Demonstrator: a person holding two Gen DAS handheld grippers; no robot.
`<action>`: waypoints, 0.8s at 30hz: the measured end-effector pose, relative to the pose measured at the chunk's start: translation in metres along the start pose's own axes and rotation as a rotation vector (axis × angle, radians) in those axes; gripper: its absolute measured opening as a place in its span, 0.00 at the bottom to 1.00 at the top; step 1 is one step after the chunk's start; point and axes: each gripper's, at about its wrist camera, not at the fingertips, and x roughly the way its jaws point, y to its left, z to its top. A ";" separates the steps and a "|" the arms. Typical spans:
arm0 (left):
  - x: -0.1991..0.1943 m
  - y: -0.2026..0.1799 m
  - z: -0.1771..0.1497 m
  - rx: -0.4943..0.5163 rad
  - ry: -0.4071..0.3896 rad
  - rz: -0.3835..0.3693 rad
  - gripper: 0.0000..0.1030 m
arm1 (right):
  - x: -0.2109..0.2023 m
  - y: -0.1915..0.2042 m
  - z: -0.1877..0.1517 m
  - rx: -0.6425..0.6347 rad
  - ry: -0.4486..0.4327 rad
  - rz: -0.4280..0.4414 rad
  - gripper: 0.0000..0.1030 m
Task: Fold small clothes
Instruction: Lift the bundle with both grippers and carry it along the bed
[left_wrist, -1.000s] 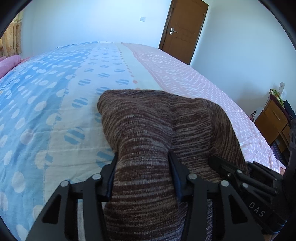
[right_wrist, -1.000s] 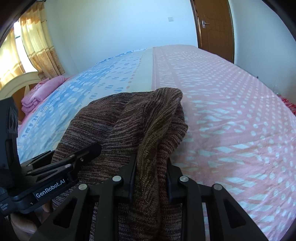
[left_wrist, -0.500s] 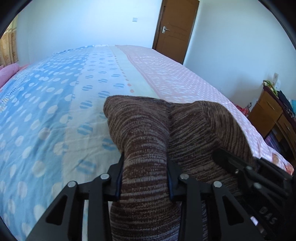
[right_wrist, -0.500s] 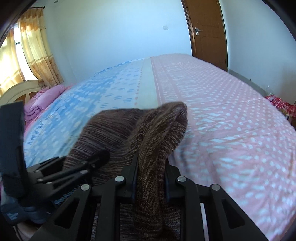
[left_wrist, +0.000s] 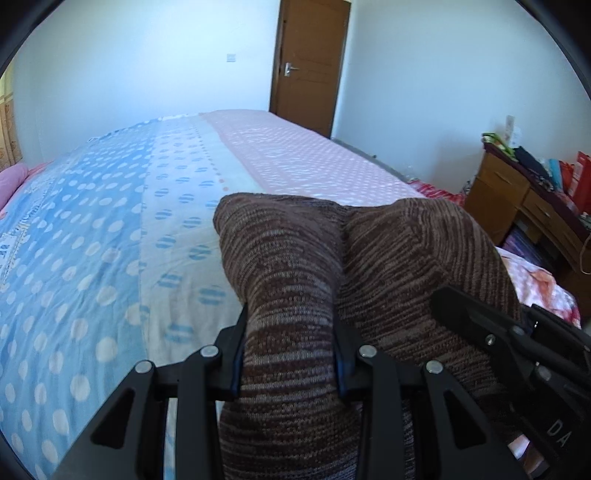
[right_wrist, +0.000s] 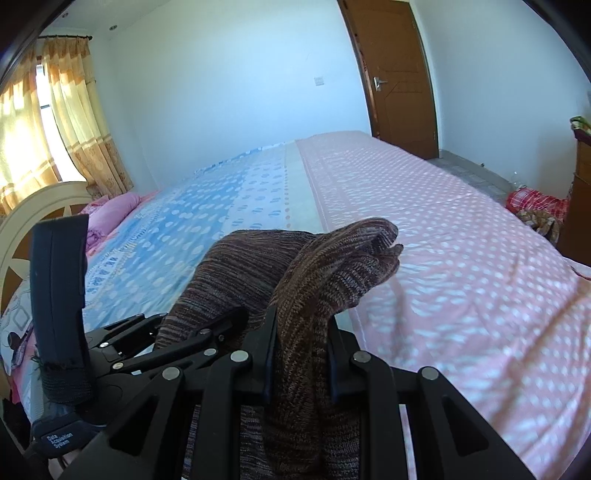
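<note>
A brown striped knit garment (left_wrist: 295, 266) is held up over the bed by both grippers. My left gripper (left_wrist: 290, 339) is shut on one bunched part of it. My right gripper (right_wrist: 301, 332) is shut on another bunched part (right_wrist: 332, 266), which stands up and droops over past the fingers. The right gripper also shows at the right edge of the left wrist view (left_wrist: 509, 339), and the left gripper at the left of the right wrist view (right_wrist: 177, 339). The two grippers are close side by side. The garment's lower part hangs out of view.
The bed (left_wrist: 110, 221) has a blue, cream and pink polka-dot sheet (right_wrist: 461, 240). A pink pillow (right_wrist: 114, 210) and headboard (right_wrist: 40, 199) lie at the left. A wooden dresser (left_wrist: 517, 199) stands at the right, a brown door (right_wrist: 399, 74) beyond.
Both grippers have risen and tilted up with the garment, so more wall and door show. The cloth bunch in the right gripper now stands higher off the bed.
</note>
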 end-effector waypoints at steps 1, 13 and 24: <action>-0.005 -0.004 -0.001 0.003 -0.001 -0.015 0.35 | -0.011 -0.001 -0.002 0.002 -0.010 -0.004 0.21; -0.023 -0.064 -0.018 0.067 0.006 -0.151 0.35 | -0.092 -0.038 -0.032 0.058 -0.072 -0.080 0.21; 0.021 -0.119 0.017 0.144 -0.028 -0.185 0.35 | -0.089 -0.098 -0.005 0.089 -0.128 -0.173 0.21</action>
